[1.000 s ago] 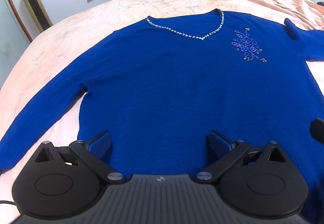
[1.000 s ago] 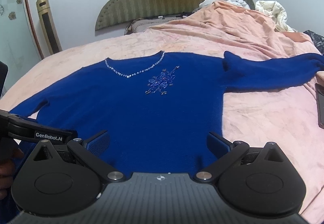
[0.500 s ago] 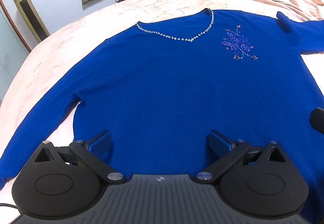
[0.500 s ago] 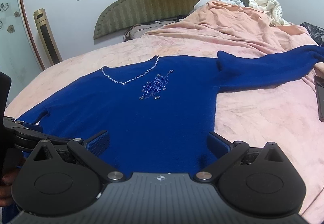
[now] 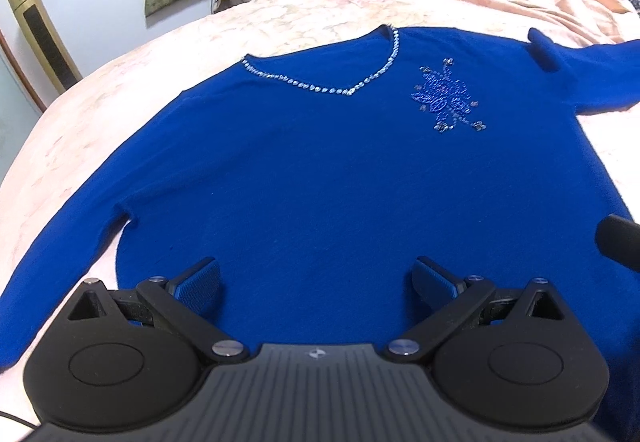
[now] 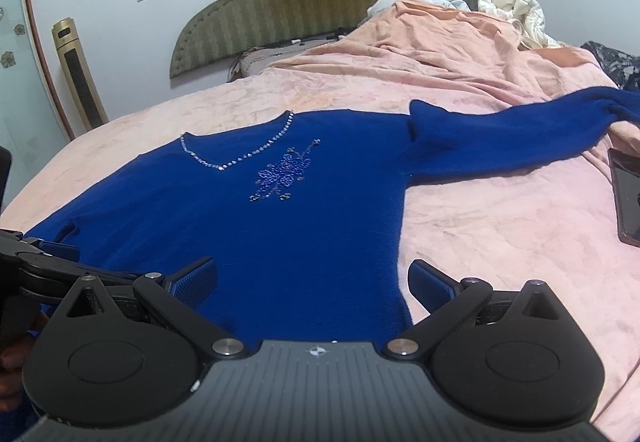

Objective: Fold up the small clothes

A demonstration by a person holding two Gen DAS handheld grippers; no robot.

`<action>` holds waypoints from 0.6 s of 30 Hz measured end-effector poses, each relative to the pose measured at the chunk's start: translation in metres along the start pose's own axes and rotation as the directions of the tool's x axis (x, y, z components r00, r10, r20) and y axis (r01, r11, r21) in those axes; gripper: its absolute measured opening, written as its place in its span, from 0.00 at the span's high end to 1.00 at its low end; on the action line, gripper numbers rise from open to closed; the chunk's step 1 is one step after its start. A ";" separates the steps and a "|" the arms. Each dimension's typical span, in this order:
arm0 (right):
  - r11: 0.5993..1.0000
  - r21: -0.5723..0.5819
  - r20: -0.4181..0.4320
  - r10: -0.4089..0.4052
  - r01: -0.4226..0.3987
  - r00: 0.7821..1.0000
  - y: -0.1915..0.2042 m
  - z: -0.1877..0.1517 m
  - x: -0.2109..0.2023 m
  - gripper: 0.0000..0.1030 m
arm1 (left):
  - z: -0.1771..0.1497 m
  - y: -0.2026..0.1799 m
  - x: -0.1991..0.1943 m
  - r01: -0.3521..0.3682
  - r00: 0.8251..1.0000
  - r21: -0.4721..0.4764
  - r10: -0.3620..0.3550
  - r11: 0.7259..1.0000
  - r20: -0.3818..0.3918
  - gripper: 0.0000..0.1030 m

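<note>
A royal-blue sweater [image 5: 320, 178] [image 6: 248, 218] lies flat and face up on the pink bed, with a beaded V-neckline [image 5: 340, 88] [image 6: 240, 158] and a beaded flower [image 5: 444, 100] [image 6: 284, 174] on the chest. Both sleeves are spread out sideways. My left gripper [image 5: 316, 278] is open above the sweater's lower body, holding nothing. My right gripper [image 6: 312, 278] is open over the lower right hem, straddling the side edge, also empty. The left tool [image 6: 36, 270] shows at the left of the right wrist view.
A pink bedspread [image 6: 500, 226] covers the bed, with a rumpled peach blanket [image 6: 440, 42] and white bedding [image 6: 512, 10] toward the green headboard [image 6: 320, 2]. A dark phone [image 6: 628, 202] lies at the right edge. A tall gold tower unit [image 5: 40, 38] stands by the wall.
Both grippers have drifted slightly; the sweater sits lower and left in the right wrist view and further along in the left. Both stay open and the sweater has not moved.
</note>
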State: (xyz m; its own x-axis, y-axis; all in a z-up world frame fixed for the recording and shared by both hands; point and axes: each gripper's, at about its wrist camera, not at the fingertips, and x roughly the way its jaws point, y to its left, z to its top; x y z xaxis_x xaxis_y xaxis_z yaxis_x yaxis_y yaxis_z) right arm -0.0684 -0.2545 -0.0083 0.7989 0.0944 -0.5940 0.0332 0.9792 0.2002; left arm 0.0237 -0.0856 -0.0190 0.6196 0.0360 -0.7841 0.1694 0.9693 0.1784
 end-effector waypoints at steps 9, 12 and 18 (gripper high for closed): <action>0.976 0.210 0.009 0.054 -0.054 0.999 -0.086 0.038 0.004 0.03 | 0.006 -0.003 -0.002 0.003 0.999 0.044 -0.004 0.999 0.034 0.00; 0.941 0.336 0.101 -0.073 0.035 0.992 -0.160 0.065 -0.002 0.06 | 0.008 -0.001 0.002 -0.005 1.000 0.035 0.004 0.999 0.022 0.00; 0.619 0.776 0.309 -0.197 -0.126 0.930 -0.348 0.074 -0.006 0.23 | 0.011 0.000 0.012 -0.028 1.000 0.031 0.028 0.999 -0.003 0.00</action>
State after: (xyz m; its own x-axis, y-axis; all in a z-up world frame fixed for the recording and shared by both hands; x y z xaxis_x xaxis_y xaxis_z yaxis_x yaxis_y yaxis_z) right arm -0.0405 -0.6087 -0.0163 0.9221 -0.1609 -0.3518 0.3857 0.4545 0.8029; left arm 0.0401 -0.0875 -0.0217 0.6221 0.0638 -0.7803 0.1756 0.9599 0.2186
